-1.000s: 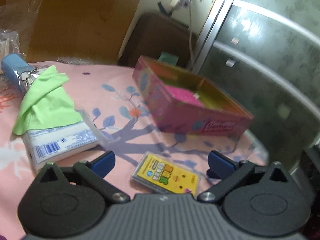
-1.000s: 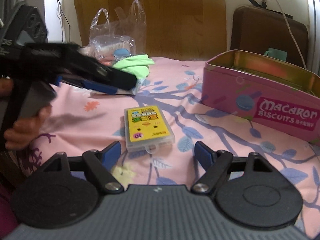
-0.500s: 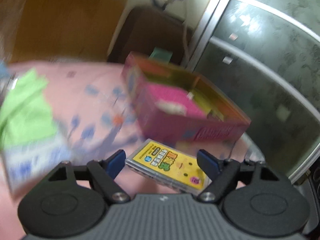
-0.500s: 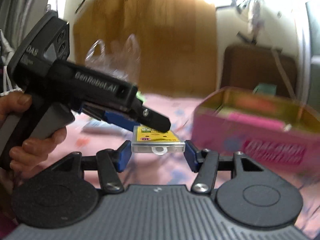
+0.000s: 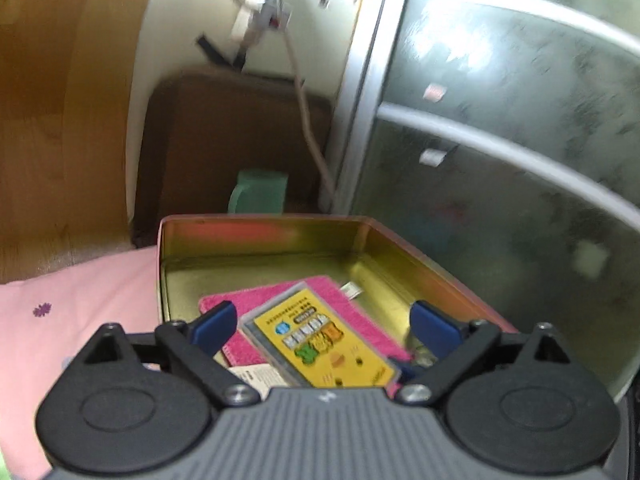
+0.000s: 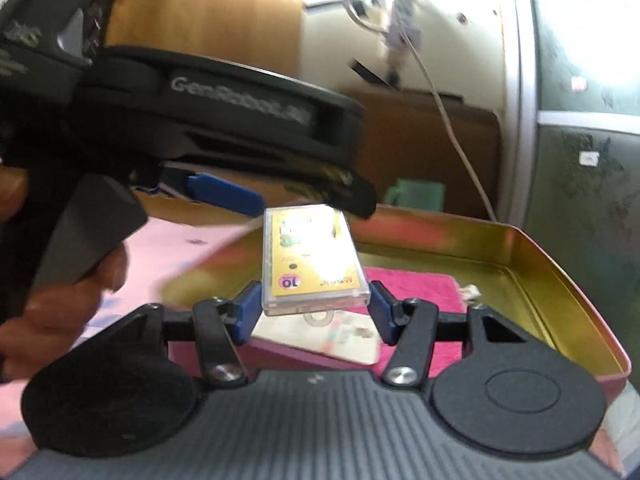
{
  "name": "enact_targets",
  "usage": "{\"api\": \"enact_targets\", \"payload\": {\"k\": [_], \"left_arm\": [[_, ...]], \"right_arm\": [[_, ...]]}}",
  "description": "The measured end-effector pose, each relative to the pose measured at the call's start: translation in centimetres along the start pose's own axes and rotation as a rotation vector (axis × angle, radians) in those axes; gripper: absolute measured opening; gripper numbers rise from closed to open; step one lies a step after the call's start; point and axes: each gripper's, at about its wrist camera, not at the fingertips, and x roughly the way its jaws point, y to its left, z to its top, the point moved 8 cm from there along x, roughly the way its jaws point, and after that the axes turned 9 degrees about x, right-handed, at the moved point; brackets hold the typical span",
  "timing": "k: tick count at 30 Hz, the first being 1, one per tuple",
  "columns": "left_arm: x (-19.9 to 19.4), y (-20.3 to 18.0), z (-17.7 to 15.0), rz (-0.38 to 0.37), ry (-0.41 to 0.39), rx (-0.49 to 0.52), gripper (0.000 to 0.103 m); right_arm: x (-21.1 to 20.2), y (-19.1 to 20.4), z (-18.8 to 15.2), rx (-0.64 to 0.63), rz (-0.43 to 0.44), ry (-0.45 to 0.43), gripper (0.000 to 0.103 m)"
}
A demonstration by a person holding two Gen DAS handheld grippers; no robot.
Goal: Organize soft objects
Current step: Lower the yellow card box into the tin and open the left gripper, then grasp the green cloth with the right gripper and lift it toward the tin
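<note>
The card case (image 6: 314, 258), clear plastic with a yellow face, sits pinched at its near end between the blue pads (image 6: 249, 310) of the right claw (image 6: 314, 309), tilting up and away from that claw, and it hangs over the open tin (image 6: 552, 276), not touching the floor of it. From the left wrist view the same case (image 5: 320, 342) shows between and below the pads of the left claw (image 5: 322, 320), which stand wide apart on either side of it with clear gaps, gripping nothing. Straight under the case, inside the tin (image 5: 260, 240), lies the pink cloth (image 5: 276, 298), flat on the gold floor, a small white tag (image 5: 352, 290) poking from its far edge just ahead of the left claw's right pad. A white card (image 6: 340, 338) rests on the cloth right under the right claw's grip. Seen from the right wrist, the left claw's black body (image 6: 224, 120) reaches in from the left, above the case, its blue pad (image 6: 224, 194) just left of the case's far end, the person's hand (image 6: 60, 312) wrapped on the handle. Out beyond the tin on the left, the pink sheet (image 5: 80, 296) with a small purple flower (image 5: 42, 310). Past the tin's far wall, a green mug (image 5: 260, 196) against a brown panel (image 5: 224, 140), a white cable (image 5: 308, 120) hanging down beside it, and a frosted glass door (image 5: 500, 140) off to the right.
</note>
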Motion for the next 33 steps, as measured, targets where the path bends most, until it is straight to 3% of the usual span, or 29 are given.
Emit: {"api": "enact_targets", "payload": {"k": [2, 6, 11, 16, 19, 22, 26, 28, 30, 33], "left_arm": [[2.3, 0.3, -0.3, 0.032, 0.045, 0.003, 0.097], [2.7, 1.1, -0.7, 0.084, 0.064, -0.024, 0.097], [-3.0, 1.2, -1.7, 0.064, -0.018, -0.057, 0.097], [-10.5, 2.0, -5.8, 0.093, -0.041, -0.060, 0.097], [-15.1, 4.5, -9.7, 0.173, -0.024, -0.079, 0.097], [-19.6, 8.7, -13.7, 0.327, 0.000, -0.129, 0.097], [-23.5, 13.7, -16.6, 0.498, -0.014, -0.227, 0.096], [-24.7, 15.4, -17.4, 0.526, -0.050, -0.288, 0.096], [-25.1, 16.2, -17.6, 0.497, -0.092, -0.355, 0.096], [-25.2, 16.3, -17.3, 0.475, -0.121, -0.331, 0.096]], "right_arm": [[1.2, -1.0, 0.0, 0.012, -0.046, 0.009, 0.063], [-1.1, -1.4, -0.1, 0.077, -0.024, -0.034, 0.064], [-4.8, 0.5, -0.8, 0.114, 0.015, -0.093, 0.064], [-6.9, 4.5, -1.0, 0.119, 0.144, -0.099, 0.064], [-6.4, 8.0, -0.9, 0.077, 0.242, -0.040, 0.064], [-4.4, 12.3, -1.1, 0.053, 0.337, 0.053, 0.064], [-0.7, 18.2, -0.9, 0.049, 0.438, 0.160, 0.064], [1.7, 20.9, -0.7, 0.044, 0.462, 0.211, 0.064], [3.6, 23.2, -0.8, 0.023, 0.481, 0.251, 0.065], [6.4, 25.4, -1.9, -0.003, 0.484, 0.339, 0.067]]}}
